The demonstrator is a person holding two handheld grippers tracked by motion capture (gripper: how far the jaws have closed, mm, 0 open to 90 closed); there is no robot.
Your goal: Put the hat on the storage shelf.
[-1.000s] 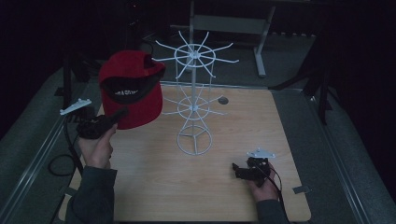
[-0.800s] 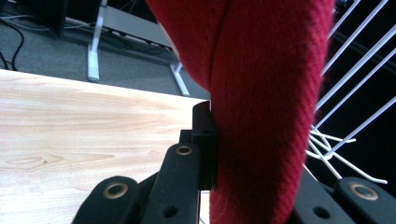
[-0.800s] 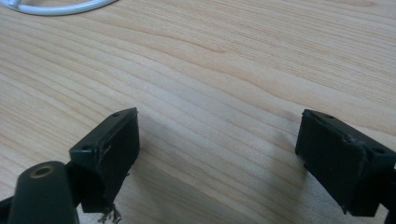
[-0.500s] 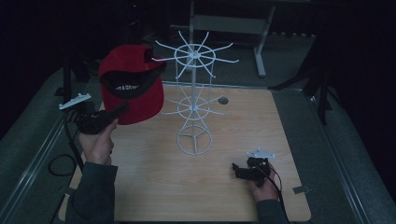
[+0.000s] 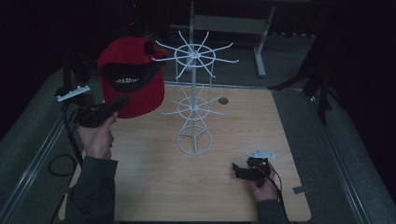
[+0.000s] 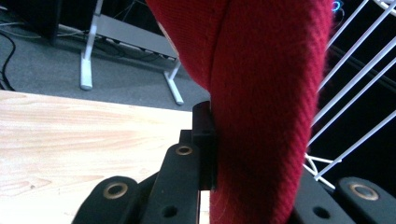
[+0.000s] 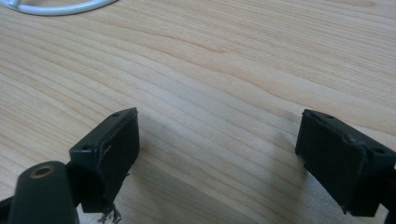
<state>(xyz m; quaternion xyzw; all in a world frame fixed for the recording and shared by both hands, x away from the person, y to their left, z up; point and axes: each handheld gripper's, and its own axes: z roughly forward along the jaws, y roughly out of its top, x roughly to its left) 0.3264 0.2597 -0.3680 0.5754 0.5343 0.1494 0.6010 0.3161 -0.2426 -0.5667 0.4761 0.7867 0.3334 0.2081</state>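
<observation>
- Since a second ago my left tool [image 5: 122, 101] has lifted the red cap [image 5: 133, 77] toward the wire rack [image 5: 194, 100], at its 9 o'clock.
- It grips the cap.
- My right tool [image 7: 217, 154] rests wide on the worktop [image 5: 154, 186].

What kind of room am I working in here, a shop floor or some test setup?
Most likely a test or recording setup, not a shop: a lone wooden table on grey carpet, dark surroundings, metal stand legs behind, and a bare white wire rack with a single red cap.
</observation>
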